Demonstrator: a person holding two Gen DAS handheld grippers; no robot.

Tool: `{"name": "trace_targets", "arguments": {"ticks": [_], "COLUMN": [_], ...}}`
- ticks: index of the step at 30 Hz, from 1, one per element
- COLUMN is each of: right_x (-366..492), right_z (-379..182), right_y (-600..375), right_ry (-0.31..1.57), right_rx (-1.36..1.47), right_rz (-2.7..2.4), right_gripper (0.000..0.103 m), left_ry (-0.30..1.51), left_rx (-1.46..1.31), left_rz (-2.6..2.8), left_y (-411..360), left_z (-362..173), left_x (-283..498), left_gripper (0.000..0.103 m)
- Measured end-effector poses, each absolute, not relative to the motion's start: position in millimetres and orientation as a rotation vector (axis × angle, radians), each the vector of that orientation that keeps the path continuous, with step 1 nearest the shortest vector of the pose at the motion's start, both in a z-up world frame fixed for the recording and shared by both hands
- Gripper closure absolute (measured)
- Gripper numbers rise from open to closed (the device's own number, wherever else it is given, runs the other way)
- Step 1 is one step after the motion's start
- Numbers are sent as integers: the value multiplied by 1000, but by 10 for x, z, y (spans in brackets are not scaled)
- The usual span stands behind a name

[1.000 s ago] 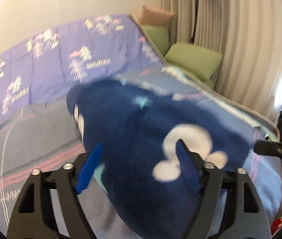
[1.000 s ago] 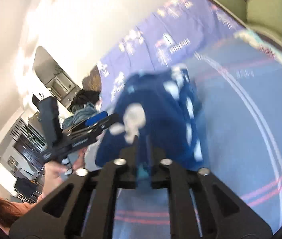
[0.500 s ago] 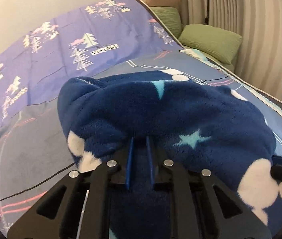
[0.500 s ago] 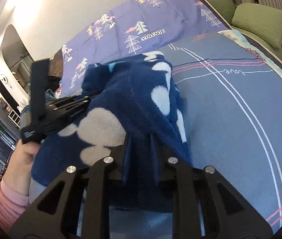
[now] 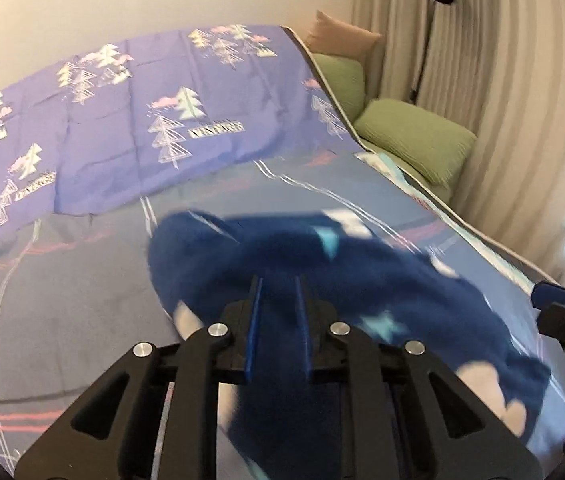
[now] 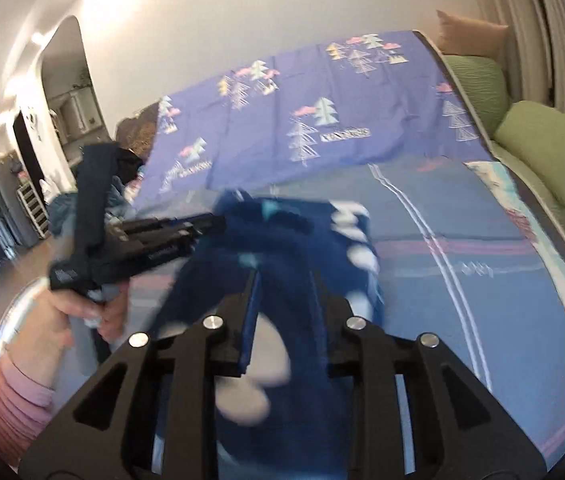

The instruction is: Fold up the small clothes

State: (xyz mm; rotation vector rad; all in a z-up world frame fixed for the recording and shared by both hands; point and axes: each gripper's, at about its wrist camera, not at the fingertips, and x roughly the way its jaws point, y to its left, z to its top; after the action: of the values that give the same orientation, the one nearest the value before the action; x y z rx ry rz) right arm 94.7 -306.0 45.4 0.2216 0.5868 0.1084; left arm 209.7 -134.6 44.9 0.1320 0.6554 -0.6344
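A dark blue fleece garment [image 5: 322, 264] with white blobs and pale stars hangs blurred over the blue bedspread [image 5: 82, 300]. My left gripper [image 5: 278, 284] is shut on its near edge, the fabric pinched between the blue pads. The garment also shows in the right wrist view [image 6: 282, 248], where my right gripper [image 6: 284, 276] is shut on another part of the edge. The left gripper [image 6: 202, 224] appears there at left, held by a hand in a pink sleeve. The right gripper's tip [image 5: 542, 296] shows at the right edge of the left wrist view.
A purple quilt with tree prints [image 5: 142, 120] covers the far half of the bed. Green pillows [image 5: 414, 140] and a tan one lie at the far right by the curtains [image 5: 502, 100]. A pile of clothes [image 6: 122, 184] sits off the bed's left side.
Both grippers have lifted the garment; it now swings and blurs above the bed. One second ago my left gripper was open around the fabric; it shut half a second ago and stays shut.
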Motion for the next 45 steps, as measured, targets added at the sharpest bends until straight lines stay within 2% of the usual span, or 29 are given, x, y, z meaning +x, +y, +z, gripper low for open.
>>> {"name": "trace_targets", "arguments": {"ticks": [3,5,6,8,16,19,21,22,23,25,26,28,29,31,40,42,44,45], "right_x": [1299,1555,1727,1835,1736,1735,1788,1834,1880,2062,2195,2406,2533,2639,2462,2256,1948,1796], "right_z": [422,204,-62,-421,-344,-99,138,230,285,323,269,39,-185,-525,-385,-208,-5,64], "right_y": [-3104,-3126,-3150,-3157,-3065,-3160,-3171,-3150,-3121,-3109,-3118,-3099,-3103,-3180,-3350,-3414,-3427,-3437], "right_ry": [607,702,811,837,826,831,785,756,742,738,761,852,925,977,911,857,789,766], "right_rx": [314,352,356,291,192,263,239,197,168,167,196,160,126,167,256,299,276,268], "right_rz": [145,137,79,29,39,77,49,26,16,41,65,-12,-108,-131,-61,-59,-87,-77], "right_gripper": [62,64,67,67,65,57,43,41,41,41,45,70,76,76,74,73,73,73], "left_ry": [730,789,831,808,777,749,697,671,665,703,733,783,775,778,753,733,697,681], "left_rx": [58,101,116,127,35,-11,-34,-47,-52,-58,-41,55,74,-5,-88,-91,-60,-44], "left_rz": [-679,-652,-647,-665,-735,-764,-752,-734,-732,-729,-717,-671,-679,-691,-695,-675,-693,-717], "left_y": [-1370,-1462,-1518,-1559,-1342,-1222,-1145,-1116,-1113,-1166,-1221,-1377,-1432,-1351,-1174,-1101,-1036,-1007], "left_z": [379,177,0,-164,-79,129,279,343,356,296,215,-107,-281,-319,-205,-10,164,233], "left_x": [2429,2618,2707,2709,2640,2584,2573,2614,2643,2802,2873,3020,3053,3080,3004,2820,2581,2436], "left_gripper": [85,89,89,89,89,84,77,70,68,68,68,65,64,64,61,55,45,45]}}
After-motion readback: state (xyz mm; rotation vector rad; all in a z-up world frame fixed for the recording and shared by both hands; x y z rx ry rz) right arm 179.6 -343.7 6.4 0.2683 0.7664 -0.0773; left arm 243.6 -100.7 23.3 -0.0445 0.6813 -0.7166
